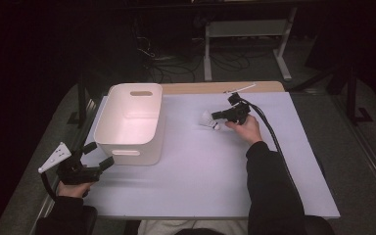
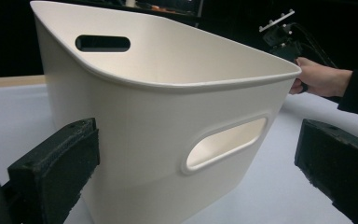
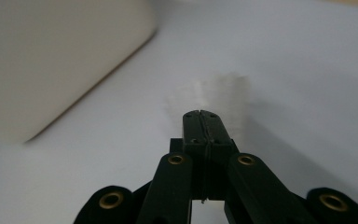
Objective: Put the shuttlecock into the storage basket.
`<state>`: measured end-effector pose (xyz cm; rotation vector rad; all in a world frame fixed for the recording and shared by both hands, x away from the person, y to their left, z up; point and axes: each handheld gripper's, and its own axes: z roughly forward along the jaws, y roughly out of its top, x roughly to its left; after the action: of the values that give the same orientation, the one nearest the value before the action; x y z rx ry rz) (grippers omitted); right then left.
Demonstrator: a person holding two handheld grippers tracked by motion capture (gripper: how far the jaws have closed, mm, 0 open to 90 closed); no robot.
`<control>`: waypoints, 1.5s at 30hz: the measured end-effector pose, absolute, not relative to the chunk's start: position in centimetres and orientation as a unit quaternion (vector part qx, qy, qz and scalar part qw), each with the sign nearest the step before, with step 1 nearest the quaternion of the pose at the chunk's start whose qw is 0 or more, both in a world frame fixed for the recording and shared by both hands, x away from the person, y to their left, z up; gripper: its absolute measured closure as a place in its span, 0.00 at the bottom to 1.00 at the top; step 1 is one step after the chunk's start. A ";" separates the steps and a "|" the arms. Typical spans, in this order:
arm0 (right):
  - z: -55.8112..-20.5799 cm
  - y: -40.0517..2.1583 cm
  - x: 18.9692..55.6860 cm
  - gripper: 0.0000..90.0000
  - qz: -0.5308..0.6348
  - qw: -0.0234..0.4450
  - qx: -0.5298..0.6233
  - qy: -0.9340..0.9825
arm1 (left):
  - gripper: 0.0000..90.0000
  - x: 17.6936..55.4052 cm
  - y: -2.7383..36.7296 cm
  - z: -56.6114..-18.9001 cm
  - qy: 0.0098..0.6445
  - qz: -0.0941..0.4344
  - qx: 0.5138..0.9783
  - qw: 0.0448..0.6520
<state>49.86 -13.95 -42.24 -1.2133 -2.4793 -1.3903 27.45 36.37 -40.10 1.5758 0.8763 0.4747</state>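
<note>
Gripping a white shuttlecock (image 1: 208, 120) at frame centre, the right gripper (image 1: 217, 117) has its jaws clamped together on it. Left gripper (image 1: 96, 155), lower left, jaws apart, faces the bin (image 1: 127, 139).

Black sleeves (image 1: 269, 181), black jaws, brass screws (image 3: 175, 159), trailing cable (image 1: 269, 129)
</note>
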 end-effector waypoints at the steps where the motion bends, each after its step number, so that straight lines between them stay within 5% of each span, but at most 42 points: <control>1: -42.3 -11.8 49.0 0.99 -0.438 0.039 -0.348 -0.828 | 0.00 27.5 36.4 -40.1 0.378 0.204 0.678 0.596; 45: -41.5 -12.1 48.7 0.97 -0.436 0.018 -0.345 -0.831 | 0.00 27.5 36.4 -40.1 0.378 0.204 0.678 0.597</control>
<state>48.73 -12.07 -41.50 -1.0718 -2.5815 -1.3528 27.46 36.39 -40.12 1.5744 0.8764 0.4733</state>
